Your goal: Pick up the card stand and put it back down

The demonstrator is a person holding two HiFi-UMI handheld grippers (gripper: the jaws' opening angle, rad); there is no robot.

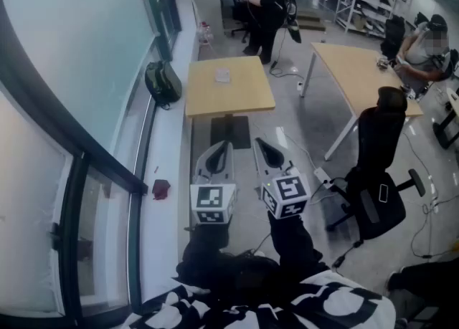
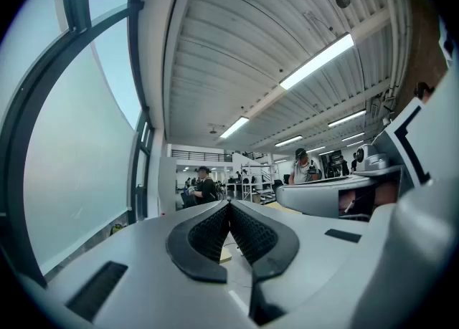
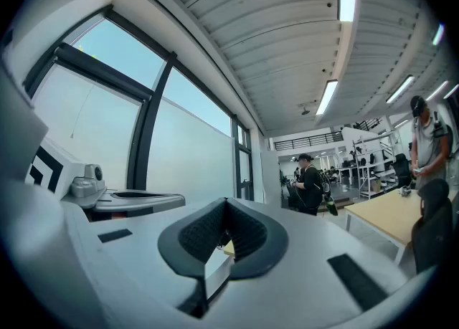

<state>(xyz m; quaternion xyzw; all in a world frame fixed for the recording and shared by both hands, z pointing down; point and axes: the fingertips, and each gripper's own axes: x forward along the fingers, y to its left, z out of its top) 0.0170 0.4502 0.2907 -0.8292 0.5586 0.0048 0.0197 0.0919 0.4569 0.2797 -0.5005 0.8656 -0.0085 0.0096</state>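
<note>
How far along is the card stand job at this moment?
Done: nothing visible. The card stand sits on the small table, well ahead of both grippers. In hand: nothing; the left gripper and right gripper are shut and empty. Left: approach, lift, set down.

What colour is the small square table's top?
The table top is light tan wood; the head view shows it best.

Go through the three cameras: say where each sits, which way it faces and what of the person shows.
Head view: on the head, facing steeply down at floor and small table; sleeves, left tool and right tool show.
Left gripper view: on the left tool, level along its shut jaws; right tool beside.
Right gripper view: likewise on the right tool; left tool beside.
Shared: standing person in black.
</note>
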